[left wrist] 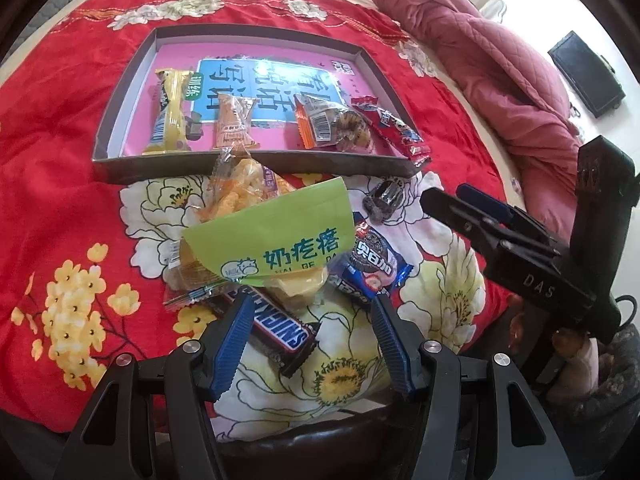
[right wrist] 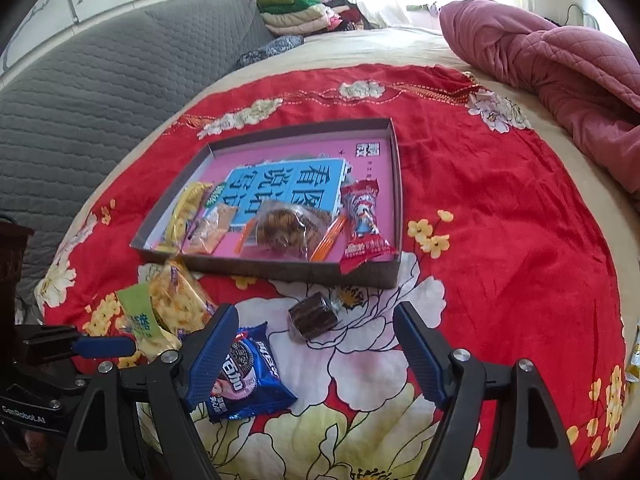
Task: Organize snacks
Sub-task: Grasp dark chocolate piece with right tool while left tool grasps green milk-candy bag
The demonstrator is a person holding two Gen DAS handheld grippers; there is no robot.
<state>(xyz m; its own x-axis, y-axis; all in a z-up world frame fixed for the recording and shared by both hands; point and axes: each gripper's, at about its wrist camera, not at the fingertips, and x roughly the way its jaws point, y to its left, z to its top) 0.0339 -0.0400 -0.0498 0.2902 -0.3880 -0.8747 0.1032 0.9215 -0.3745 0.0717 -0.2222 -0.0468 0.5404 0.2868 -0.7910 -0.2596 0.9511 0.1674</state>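
A shallow box lid with a pink inside lies on the red floral cloth and holds several snacks: a yellow bar, an orange packet, a cookie pack and a red packet over its rim. In front lies a loose pile: a green bag, a puffed snack pack, a Snickers bar, a blue Oreo pack and a dark brownie. My left gripper is open over the Snickers. My right gripper is open, empty, near the Oreo.
A rolled pink quilt lies along the right side of the bed. A grey padded cover is on the left, folded clothes at the back. A black case sits on the floor at far right.
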